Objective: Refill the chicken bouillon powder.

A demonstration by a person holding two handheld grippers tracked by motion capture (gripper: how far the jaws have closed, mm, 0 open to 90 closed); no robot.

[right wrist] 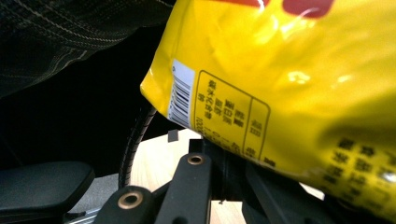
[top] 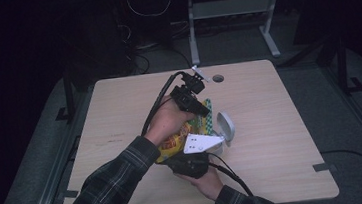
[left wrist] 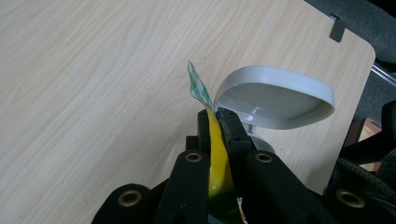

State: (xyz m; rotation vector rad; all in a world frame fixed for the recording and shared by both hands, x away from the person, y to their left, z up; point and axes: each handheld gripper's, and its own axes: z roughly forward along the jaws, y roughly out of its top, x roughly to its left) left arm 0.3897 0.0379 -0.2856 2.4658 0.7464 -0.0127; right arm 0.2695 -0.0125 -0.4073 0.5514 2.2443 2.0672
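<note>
We hold a shiny yellow plastic snack bag [top: 175, 141] with red print up over the middle of the pale wooden table [top: 280, 162], and both of our tools bite on it. Our left gripper [top: 201, 111], the black one in our left hand [top: 167, 121], sits at about 12 o'clock from the bag. Its two jaws are squeezed together on the bag's thin top edge, the part with the green and white strip [left wrist: 198, 88]. In the left gripper view the yellow bag [left wrist: 217, 163] stands like a flat sheet between the two black jaws, with the strip poking out above them. Our right gripper [top: 190, 157], the black one with the grey three-cornered plate [top: 202, 143] on top, sits at about 6 o'clock from the bag, in our right hand [top: 208, 182]. Its jaws are closed on the bag's bottom edge. In the right gripper view the bag [right wrist: 280, 88] hangs just above the jaws, and we can see a small barcode [right wrist: 181, 93] on it. A grey round plastic dish [top: 226, 127] stands tipped up on the table at about 3 o'clock from the bag, just beside it. Our dark checked sleeve [top: 111, 184] comes in from 7 o'clock.
</note>
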